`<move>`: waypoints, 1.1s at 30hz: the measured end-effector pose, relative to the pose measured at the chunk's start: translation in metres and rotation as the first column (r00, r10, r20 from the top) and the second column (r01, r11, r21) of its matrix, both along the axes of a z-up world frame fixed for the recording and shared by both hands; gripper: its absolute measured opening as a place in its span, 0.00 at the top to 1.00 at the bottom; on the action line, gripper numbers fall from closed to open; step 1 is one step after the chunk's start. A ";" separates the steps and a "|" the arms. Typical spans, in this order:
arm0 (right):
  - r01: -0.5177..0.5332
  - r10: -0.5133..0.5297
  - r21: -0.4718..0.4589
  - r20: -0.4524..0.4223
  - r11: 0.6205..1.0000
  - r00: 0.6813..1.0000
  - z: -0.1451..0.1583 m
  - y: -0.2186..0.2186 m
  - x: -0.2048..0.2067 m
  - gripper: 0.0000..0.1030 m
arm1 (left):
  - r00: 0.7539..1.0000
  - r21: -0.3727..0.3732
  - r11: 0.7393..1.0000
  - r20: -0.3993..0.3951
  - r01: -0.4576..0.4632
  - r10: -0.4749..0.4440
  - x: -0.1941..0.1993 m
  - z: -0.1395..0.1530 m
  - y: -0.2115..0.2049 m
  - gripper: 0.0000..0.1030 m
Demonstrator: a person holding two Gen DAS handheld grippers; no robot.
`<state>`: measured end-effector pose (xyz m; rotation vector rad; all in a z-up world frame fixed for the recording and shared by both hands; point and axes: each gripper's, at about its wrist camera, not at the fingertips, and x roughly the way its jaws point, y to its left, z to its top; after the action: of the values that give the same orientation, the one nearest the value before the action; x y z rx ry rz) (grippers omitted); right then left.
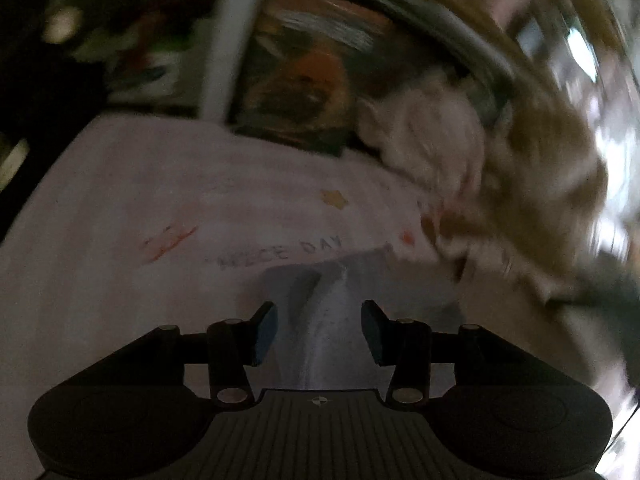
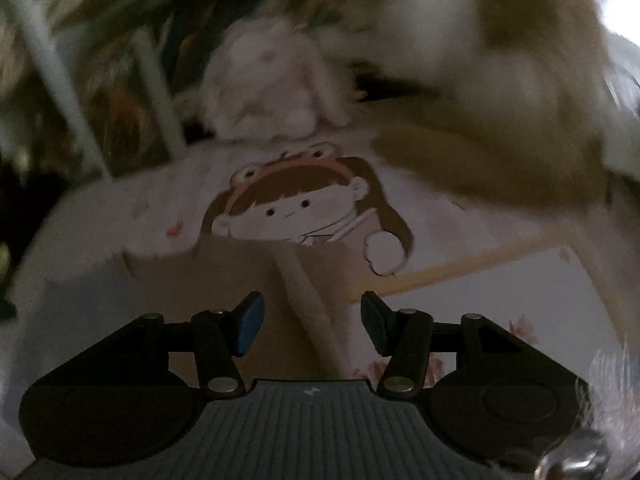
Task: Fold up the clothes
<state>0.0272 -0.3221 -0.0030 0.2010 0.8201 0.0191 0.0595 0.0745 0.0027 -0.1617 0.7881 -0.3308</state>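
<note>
Cloth is being shown spread flat: a white garment (image 1: 132, 184) with printed lettering, its far edge lying clear of the plush toys (image 1: 432, 140). The left gripper (image 1: 319, 330) and right gripper (image 2: 312, 326) are both being held parted, nothing pinched, over its fold.

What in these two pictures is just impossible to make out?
- Left view: the fluffy brown and white heap at right is smeared by motion; garment or toy, unclear.
- Left view: the print on the pale shirt is blurred; only "DAY" reads clearly.
- Left view: the dark background is too dim and blurred.
- Right view: the cartoon girl is cut off below by a folded beige cloth.
- Right view: the white fluffy thing behind is too blurred.
</note>
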 end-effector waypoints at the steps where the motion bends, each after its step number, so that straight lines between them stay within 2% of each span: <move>1: -0.012 0.011 -0.024 -0.014 1.000 1.000 -0.004 0.005 0.006 0.53 | 1.000 0.040 0.999 0.001 0.023 -0.023 0.004 -0.005 -0.007 0.58; 2: -0.023 0.022 -0.046 -0.030 0.999 0.999 -0.007 0.009 0.013 0.57 | 0.999 0.075 0.997 0.003 0.032 -0.032 0.006 -0.009 -0.011 0.65; 3: -0.031 0.028 -0.062 -0.054 0.998 0.998 -0.012 0.013 0.019 0.64 | 0.999 0.111 0.993 0.005 0.041 -0.042 0.009 -0.013 -0.016 0.98; 4: -0.037 0.031 -0.071 -0.074 0.997 0.997 -0.016 0.014 0.023 0.87 | 0.999 0.135 0.990 0.011 0.044 -0.046 0.010 -0.016 -0.019 0.96; 5: -0.033 0.027 -0.080 -0.074 0.996 0.997 -0.015 0.015 0.024 0.92 | 0.999 0.099 0.995 0.050 0.015 -0.020 0.008 -0.010 -0.013 0.96; 6: -0.024 0.019 -0.080 -0.060 0.997 0.998 -0.012 0.015 0.022 0.93 | 0.994 0.022 1.000 0.109 -0.022 0.020 0.002 0.001 -0.002 0.96; 8: 0.016 -0.015 -0.017 0.054 1.000 0.998 0.010 0.008 0.007 0.93 | 0.983 -0.082 0.994 0.165 -0.073 0.085 -0.008 0.018 0.012 0.96; 9: 0.035 -0.036 0.013 0.102 0.999 0.994 0.019 0.004 0.000 0.93 | 0.986 -0.080 0.994 0.142 -0.076 0.087 -0.002 0.014 0.013 0.96; 11: 0.063 -0.067 0.041 0.101 0.997 0.993 0.018 -0.003 0.002 0.93 | 0.991 -0.076 0.994 0.096 -0.082 0.089 0.010 0.004 0.015 0.96; 15: 0.060 -0.060 -0.008 -0.032 0.998 0.998 -0.022 -0.004 0.030 0.93 | 0.996 -0.018 0.996 -0.018 -0.091 0.091 0.036 -0.031 0.013 0.95; 16: 0.053 -0.055 -0.026 -0.052 0.998 0.997 -0.030 -0.001 0.035 0.92 | 0.995 -0.018 0.995 -0.022 -0.098 0.098 0.035 -0.032 0.013 0.91; 18: 0.054 -0.056 -0.052 -0.037 0.997 0.998 -0.027 0.003 0.037 0.87 | 0.993 -0.016 0.994 -0.029 -0.111 0.111 0.033 -0.032 0.014 0.89; 19: 0.056 -0.059 -0.061 -0.035 0.997 0.998 -0.022 0.003 0.034 0.78 | 0.993 -0.012 0.993 -0.020 -0.114 0.114 0.029 -0.027 0.016 0.89; 20: 0.056 -0.057 -0.077 -0.016 0.995 0.998 -0.015 0.005 0.029 0.64 | 0.993 -0.008 0.993 -0.011 -0.118 0.118 0.024 -0.023 0.018 0.87; 23: 0.014 -0.010 -0.112 0.034 0.994 0.999 0.002 0.013 0.013 0.54 | 0.990 -0.032 0.989 0.019 -0.142 0.142 0.005 -0.011 0.031 0.84; 24: -0.004 0.009 -0.123 0.033 0.992 0.999 0.005 0.016 0.009 0.52 | 0.988 -0.053 0.987 0.018 -0.152 0.153 0.000 -0.008 0.036 0.78; 25: -0.020 0.024 -0.136 0.033 0.991 0.999 0.008 0.019 0.003 0.44 | 0.986 -0.067 0.984 0.013 -0.163 0.164 -0.006 -0.007 0.038 0.69; 26: -0.033 0.039 -0.143 0.033 0.989 0.999 0.010 0.021 -0.003 0.36 | 0.985 -0.076 0.982 0.009 -0.174 0.175 -0.013 -0.006 0.040 0.67; 28: -0.053 0.057 -0.141 0.025 0.989 0.998 0.011 0.025 -0.013 0.31 | 0.981 -0.056 0.979 0.008 -0.195 0.196 -0.026 -0.005 0.040 0.61; 32: -0.106 0.105 -0.138 -0.014 0.985 0.994 0.005 0.035 -0.030 0.30 | 0.968 -0.030 0.967 -0.006 -0.251 0.251 -0.048 -0.005 0.038 0.58; 33: -0.130 0.128 -0.140 -0.022 0.982 0.992 0.004 0.037 -0.034 0.30 | 0.963 -0.031 0.963 -0.010 -0.268 0.268 -0.053 -0.005 0.036 0.54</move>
<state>-0.0063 -0.2852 0.0007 0.0147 0.8431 0.0815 0.0062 0.1102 -0.0024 -0.2968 0.7561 -0.0866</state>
